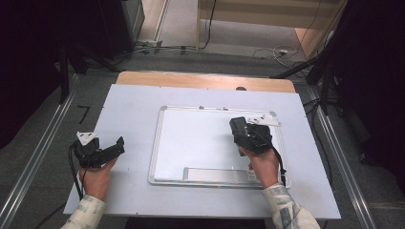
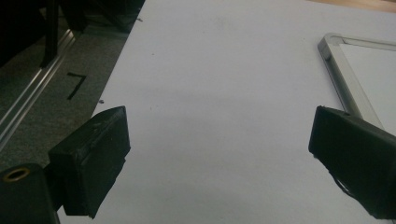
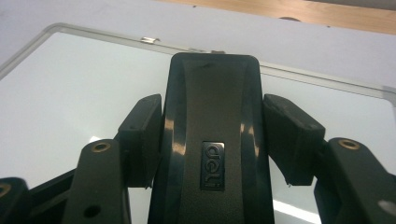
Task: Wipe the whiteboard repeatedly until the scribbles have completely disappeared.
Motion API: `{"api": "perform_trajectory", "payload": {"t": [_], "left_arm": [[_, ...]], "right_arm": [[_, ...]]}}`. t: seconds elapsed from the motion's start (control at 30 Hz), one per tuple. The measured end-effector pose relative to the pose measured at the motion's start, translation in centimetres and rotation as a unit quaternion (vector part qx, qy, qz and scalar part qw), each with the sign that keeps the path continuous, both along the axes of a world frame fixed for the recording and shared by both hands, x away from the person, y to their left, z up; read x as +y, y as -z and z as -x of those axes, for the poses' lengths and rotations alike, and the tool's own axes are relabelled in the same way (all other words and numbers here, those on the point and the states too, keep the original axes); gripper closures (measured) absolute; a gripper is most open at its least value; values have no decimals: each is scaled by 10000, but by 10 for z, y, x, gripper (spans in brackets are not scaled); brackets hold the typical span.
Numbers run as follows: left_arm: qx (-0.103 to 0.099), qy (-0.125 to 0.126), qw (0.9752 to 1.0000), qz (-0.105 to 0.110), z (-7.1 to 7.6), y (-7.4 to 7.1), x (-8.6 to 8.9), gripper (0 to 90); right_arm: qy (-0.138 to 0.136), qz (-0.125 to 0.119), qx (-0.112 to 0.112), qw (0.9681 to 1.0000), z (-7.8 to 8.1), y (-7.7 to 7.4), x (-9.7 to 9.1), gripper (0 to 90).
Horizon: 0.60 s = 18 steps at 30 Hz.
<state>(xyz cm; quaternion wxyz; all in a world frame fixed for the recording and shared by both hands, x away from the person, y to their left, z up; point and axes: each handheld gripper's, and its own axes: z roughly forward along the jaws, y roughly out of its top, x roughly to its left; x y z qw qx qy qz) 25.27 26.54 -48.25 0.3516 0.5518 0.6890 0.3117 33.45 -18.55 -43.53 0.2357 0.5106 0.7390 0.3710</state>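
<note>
Item: black eraser [image 3: 214, 140] marked "deli" — being held in the right tongs [image 1: 240, 131], whose jaws are pinching it from both sides, over the upper right part of the whiteboard [image 1: 191, 138]. From the high view it cannot be told whether the eraser is touching the board or hanging just above it.

Item: whiteboard — lying flat in a silver frame on the pale sheet covering the desk [image 1: 129, 105], its surface looking clean and free of marks, with a light strip [image 1: 215, 174] along its near edge.

Item: left tongs [image 1: 107, 150] — resting low over the desk to the left of the board, jaws spread wide with nothing between them, the board's corner [image 2: 329, 42] showing beyond.

Progress, as judged: the eraser is already picked up and brought over the board — wiping seems to be either under way or nearly finished, since no writing is showing. Setting the eraser down is looking like the remaining step.
</note>
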Motion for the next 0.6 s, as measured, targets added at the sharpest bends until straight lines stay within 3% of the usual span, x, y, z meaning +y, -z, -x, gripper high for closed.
{"api": "perform_trajectory", "payload": {"t": [0.33, 0.6], "left_arm": [[0, -26, 10000, -5, 0, 0, 1, 60], [-8, -25, 10000, 2, 0, 0, 0, 60]], "right_arm": [[421, -19, -18, 9991, -6, -2, -33, 386], [537, 18, 1, 9986, -7, -1, -43, 386]]}}
